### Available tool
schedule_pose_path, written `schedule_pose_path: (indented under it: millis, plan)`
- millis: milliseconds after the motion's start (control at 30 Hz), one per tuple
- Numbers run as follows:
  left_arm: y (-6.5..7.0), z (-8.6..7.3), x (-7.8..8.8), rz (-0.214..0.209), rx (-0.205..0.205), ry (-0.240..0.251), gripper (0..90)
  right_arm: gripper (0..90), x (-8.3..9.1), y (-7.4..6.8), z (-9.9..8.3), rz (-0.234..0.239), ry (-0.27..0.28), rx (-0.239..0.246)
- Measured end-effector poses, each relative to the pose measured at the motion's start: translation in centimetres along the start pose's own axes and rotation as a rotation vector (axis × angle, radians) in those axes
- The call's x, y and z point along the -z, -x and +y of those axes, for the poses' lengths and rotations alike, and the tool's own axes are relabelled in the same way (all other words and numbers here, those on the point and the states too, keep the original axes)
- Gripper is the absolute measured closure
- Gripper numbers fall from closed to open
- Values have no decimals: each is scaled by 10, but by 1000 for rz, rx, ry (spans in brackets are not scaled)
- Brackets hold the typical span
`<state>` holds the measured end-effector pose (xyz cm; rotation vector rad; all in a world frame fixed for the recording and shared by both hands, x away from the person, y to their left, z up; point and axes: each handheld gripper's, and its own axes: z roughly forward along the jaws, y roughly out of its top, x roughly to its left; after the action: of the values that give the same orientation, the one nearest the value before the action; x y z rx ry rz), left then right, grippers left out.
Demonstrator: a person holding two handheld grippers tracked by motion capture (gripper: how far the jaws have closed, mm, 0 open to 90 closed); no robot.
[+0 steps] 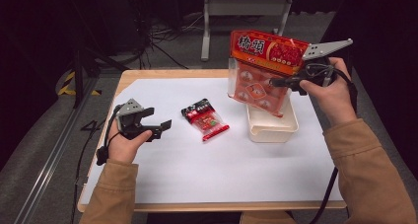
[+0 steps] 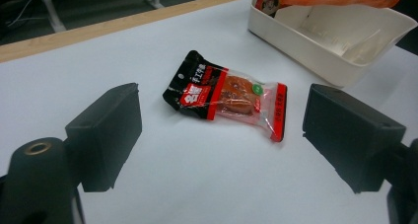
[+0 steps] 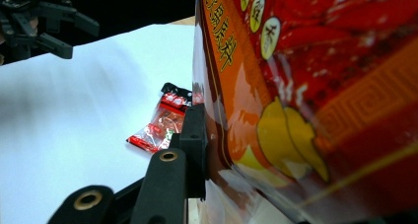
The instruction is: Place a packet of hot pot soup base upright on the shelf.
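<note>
Snack bag (image 1: 263, 66) clamped by right hand-held gripper (image 1: 296, 78) above tray (image 1: 273, 128) | left hand-held gripper (image 1: 160, 128) wide, near small packet (image 1: 204, 119)

Large bag (image 3: 315, 100) cropped, contents perhaps indistinct

Wooden table (image 1: 162, 74) is covered by a white sheet (image 1: 222, 169). Grey floor (image 1: 39, 135) is seen around it. Loose cables (image 1: 162, 34) are spread behind the table, beside a grey metal stand (image 1: 244, 9). Yellow-black tape (image 1: 69, 83) is stuck at far left; a metal rail (image 1: 47, 165) is laid alongside.
</note>
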<state>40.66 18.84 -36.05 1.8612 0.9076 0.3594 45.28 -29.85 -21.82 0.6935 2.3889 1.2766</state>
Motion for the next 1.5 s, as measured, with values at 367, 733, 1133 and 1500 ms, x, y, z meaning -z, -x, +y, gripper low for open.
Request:
schedule_pose_path:
  millis: [367,733,1133,1500]
  plan:
    - [-2,-2,-1,2,4,4,158,709,-1,14,-17,-36,17,-36]
    - [-2,-2,-1,-3,5,7,158,708,0,22,-35,-82,9,-59]
    - [-3,-3,-2,-4,5,1,156,708,-2,27,-53,-132,0,-105]
    - [-3,-3,-2,-6,6,3,155,708,-15,29,-66,-156,-30,-145]
